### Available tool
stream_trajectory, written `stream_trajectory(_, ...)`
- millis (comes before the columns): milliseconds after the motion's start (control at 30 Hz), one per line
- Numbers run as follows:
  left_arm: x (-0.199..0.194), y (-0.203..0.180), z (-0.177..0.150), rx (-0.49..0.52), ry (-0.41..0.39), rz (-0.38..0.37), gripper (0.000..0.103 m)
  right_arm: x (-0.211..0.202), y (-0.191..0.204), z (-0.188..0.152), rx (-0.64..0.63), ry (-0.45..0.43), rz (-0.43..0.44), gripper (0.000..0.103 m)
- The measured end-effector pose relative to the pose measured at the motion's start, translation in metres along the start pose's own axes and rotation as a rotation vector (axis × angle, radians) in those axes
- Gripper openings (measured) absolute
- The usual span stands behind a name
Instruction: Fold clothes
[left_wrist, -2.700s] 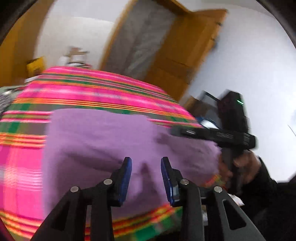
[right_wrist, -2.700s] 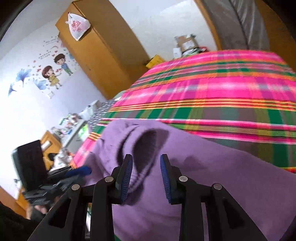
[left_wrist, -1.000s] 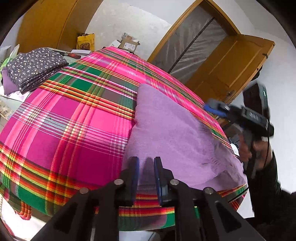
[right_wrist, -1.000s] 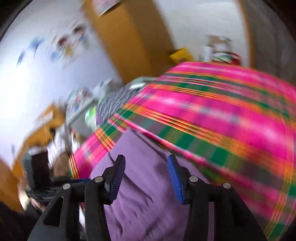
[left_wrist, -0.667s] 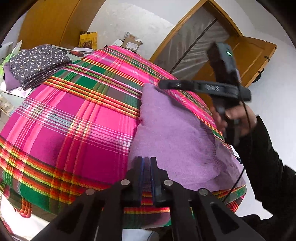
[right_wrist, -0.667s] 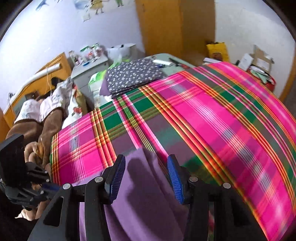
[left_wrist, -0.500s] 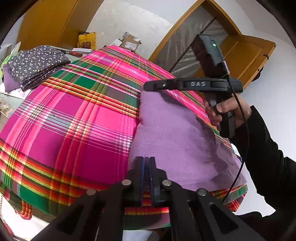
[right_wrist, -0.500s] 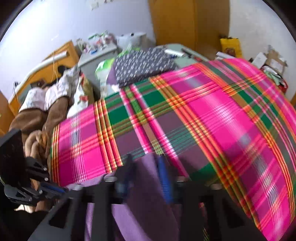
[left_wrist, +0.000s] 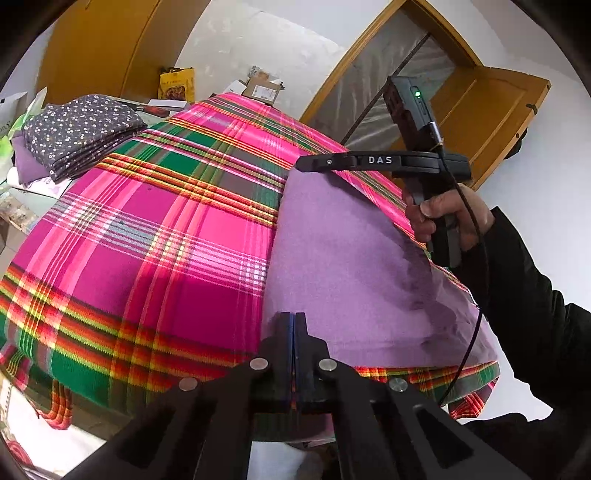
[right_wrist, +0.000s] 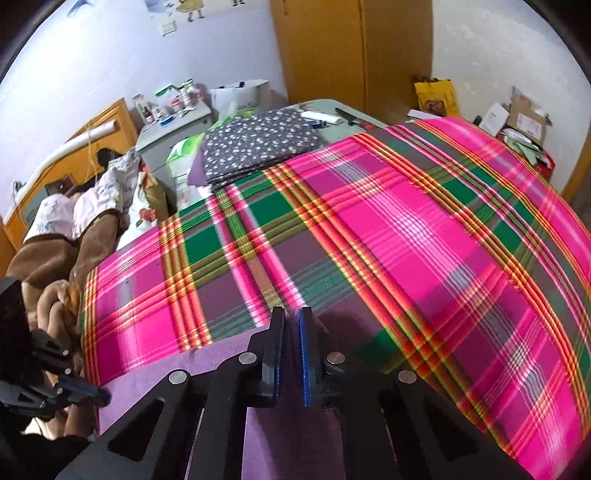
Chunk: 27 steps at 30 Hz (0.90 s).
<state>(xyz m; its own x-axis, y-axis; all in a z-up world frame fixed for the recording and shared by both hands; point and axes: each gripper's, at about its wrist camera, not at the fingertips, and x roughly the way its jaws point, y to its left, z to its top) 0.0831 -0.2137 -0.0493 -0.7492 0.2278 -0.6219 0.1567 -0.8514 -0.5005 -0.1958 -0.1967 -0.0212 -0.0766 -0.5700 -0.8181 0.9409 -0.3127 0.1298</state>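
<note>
Both tools angled down – left tool (left_wrist: 293, 325) clamped, right tool (right_wrist: 290, 325) closing – on purple garment (left_wrist: 351, 266)

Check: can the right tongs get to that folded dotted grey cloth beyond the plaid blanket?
Probably not right now: the right tongs are closing on the purple garment's corner, and the dotted grey cloth lies across the plaid blanket, nothing between.

I am working in a lived-in bedroom at home. A plaid cloth (right_wrist: 424, 236) covers the work surface, beside a wooden headboard (right_wrist: 92, 144) with heaped bedding (right_wrist: 74, 221). A tall wooden wardrobe (right_wrist: 351, 48), a dresser crowded with bottles (right_wrist: 173, 99), cartoon wall stickers (right_wrist: 192, 7) and an open wooden door (left_wrist: 491, 122) surround it.
</note>
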Motion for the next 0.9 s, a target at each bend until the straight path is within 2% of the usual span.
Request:
stream_trajectory(200,-0.003,-0.002,-0.008,0.002,0.020,0.006,0.000,-0.004,-0.017,-0.001,0.065,-0.032,-0.031,0.007)
stream_trajectory(300,-0.005,-0.002,-0.011,-0.004,0.024,-0.008,0.000,-0.001,-0.023,-0.003,0.097,-0.003,0.026,0.009)
stream_trajectory(367,-0.014,-0.004,-0.007,0.004,0.001,-0.005,0.000,-0.007,-0.023,-0.004,0.118,-0.019,0.018,0.014)
stream_trajectory(467,-0.029,-0.007,0.002,0.017,-0.057,0.001,0.000,-0.031,-0.025,-0.010,0.135,-0.083,-0.017,0.027)
stream_trajectory(600,-0.027,-0.019,0.016,0.029,-0.094,-0.019,0.000,-0.073,-0.023,-0.035,0.142,-0.174,-0.052,0.028)
stream_trajectory(767,0.005,-0.055,0.019,0.110,-0.041,-0.107,0.000,-0.098,-0.009,-0.084,0.142,-0.182,-0.098,0.027)
stream_trajectory(900,0.033,-0.075,0.010,0.166,0.051,-0.141,0.000,-0.087,-0.006,-0.116,0.141,-0.109,-0.143,0.022)
